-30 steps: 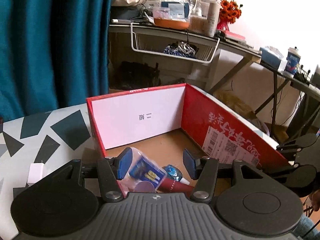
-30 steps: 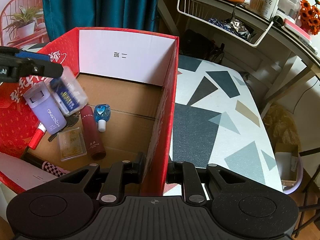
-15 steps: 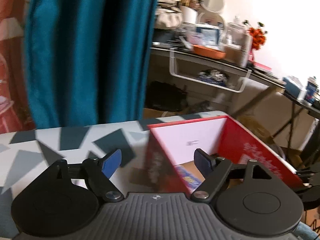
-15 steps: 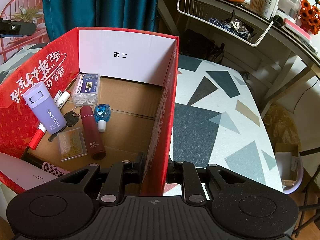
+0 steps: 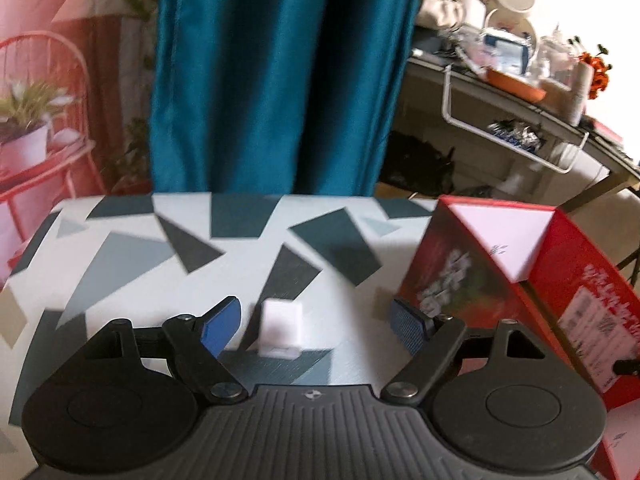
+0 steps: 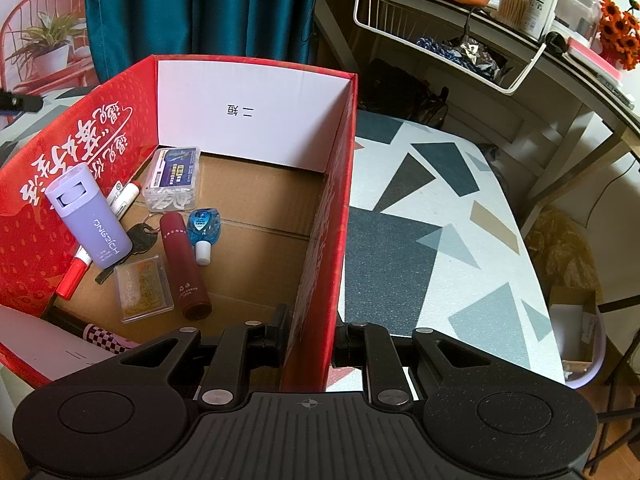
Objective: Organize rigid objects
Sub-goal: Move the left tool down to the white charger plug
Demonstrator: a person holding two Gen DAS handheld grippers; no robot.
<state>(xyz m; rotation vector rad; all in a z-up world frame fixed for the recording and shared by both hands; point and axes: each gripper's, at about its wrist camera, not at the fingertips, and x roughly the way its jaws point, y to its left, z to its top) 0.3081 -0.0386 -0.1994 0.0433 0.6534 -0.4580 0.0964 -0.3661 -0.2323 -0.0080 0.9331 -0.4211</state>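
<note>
Jaws spread, the left gripper [image 5: 316, 322] tilts down over a white block [image 5: 281, 322].

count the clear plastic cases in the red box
2: the larger clear case lies at the far left corner, the small flat case lies nearer the camera, beside the maroon tube. More may be hidden.

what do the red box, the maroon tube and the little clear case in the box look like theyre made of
Red box: cardboard, with a glossy red print outside and a plain brown floor with fold lines.
Maroon tube: probably plastic or coated metal; smooth matte surface with small printed lettering.
Clear case: transparent hard plastic; the blue label and white pieces inside show through it.
</note>
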